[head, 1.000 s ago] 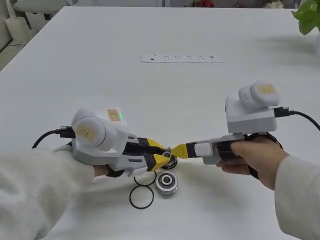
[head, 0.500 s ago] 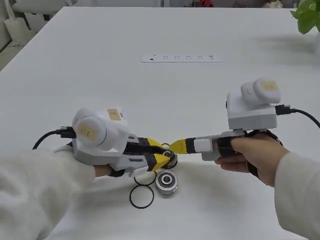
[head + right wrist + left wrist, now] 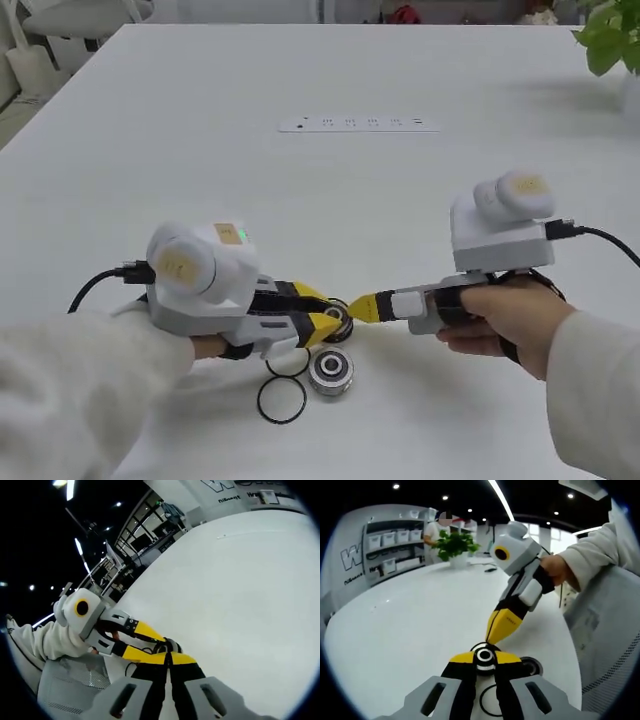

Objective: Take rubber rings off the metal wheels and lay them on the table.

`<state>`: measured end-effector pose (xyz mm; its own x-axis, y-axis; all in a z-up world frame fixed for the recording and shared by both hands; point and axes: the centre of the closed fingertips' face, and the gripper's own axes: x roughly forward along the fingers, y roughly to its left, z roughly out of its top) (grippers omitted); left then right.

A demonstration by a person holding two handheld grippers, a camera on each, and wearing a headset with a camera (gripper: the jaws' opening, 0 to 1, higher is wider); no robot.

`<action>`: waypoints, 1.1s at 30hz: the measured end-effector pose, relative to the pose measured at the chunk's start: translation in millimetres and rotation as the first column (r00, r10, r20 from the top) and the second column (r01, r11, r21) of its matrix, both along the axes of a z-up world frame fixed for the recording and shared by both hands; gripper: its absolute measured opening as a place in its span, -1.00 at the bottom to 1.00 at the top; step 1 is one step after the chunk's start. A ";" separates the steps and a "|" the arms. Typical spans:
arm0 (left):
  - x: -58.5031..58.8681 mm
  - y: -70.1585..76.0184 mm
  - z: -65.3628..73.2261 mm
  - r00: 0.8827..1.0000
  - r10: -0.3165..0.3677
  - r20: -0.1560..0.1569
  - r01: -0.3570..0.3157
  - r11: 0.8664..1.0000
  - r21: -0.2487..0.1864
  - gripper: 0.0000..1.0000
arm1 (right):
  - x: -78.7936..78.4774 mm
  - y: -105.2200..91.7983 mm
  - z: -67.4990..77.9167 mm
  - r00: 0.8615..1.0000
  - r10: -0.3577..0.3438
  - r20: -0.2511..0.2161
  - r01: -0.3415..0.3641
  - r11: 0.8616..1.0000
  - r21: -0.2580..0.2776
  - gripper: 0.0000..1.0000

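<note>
Right now the small silver metal wheel (image 3: 337, 318) sits clamped between the yellow jaws of the left gripper (image 3: 328, 322), close to the white table (image 3: 400, 200). A dark band round its rim appears to be its black rubber ring (image 3: 485, 645). The right gripper (image 3: 358, 308) meets it from the other side, its jaws pressed narrow together at the wheel's edge; whether any rubber is pinched between them I cannot tell. The main risk, as I judge it, is that those narrow tips slide off the smooth rim and lose the ring, or that a pull stretches the rubber until it snaps back or flicks away across the table. A hard tug could also twist the wheel out of the left jaws, since they grip a small round body. Just beside the grippers lie a second silver metal wheel (image 3: 331, 369) and two loose black rubber rings (image 3: 259, 400); a dropped wheel could knock these or roll off.
</note>
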<state>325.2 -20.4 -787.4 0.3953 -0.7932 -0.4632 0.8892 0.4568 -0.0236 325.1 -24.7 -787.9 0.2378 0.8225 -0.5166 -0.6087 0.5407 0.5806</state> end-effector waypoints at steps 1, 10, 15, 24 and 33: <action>-0.2 -0.1 0.1 1.000 0.001 0.001 -0.001 1.000 0.001 -0.73 | 0.1 -0.3 -0.2 1.000 0.000 0.000 0.000 1.000 0.000 -1.00; 1.3 -0.2 -0.9 1.000 0.012 -0.009 -0.012 1.000 0.011 -0.73 | 3.1 -2.9 -1.3 1.000 -0.009 -0.009 0.010 1.000 0.014 -1.00; 0.9 0.0 -1.4 1.000 0.010 -0.012 -0.009 1.000 0.025 -0.73 | 0.8 -2.0 -1.2 1.000 -0.006 -0.008 0.006 1.000 0.011 -1.00; 2.9 2.5 2.3 1.000 0.020 -0.012 -0.020 0.999 0.031 -0.70 | 1.9 -4.2 -2.9 1.000 -0.007 -0.012 0.007 1.000 0.009 -1.00; 0.6 6.5 9.8 0.999 0.038 -0.022 -0.038 0.999 0.027 -0.58 | 4.8 -4.4 1.5 1.000 -0.005 0.000 0.005 1.000 0.013 -1.00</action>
<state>325.8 -13.9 -777.6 0.4143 -0.7652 -0.4927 0.8706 0.4910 -0.0305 329.9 -29.1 -786.4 0.2424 0.8277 -0.5061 -0.6062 0.5365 0.5872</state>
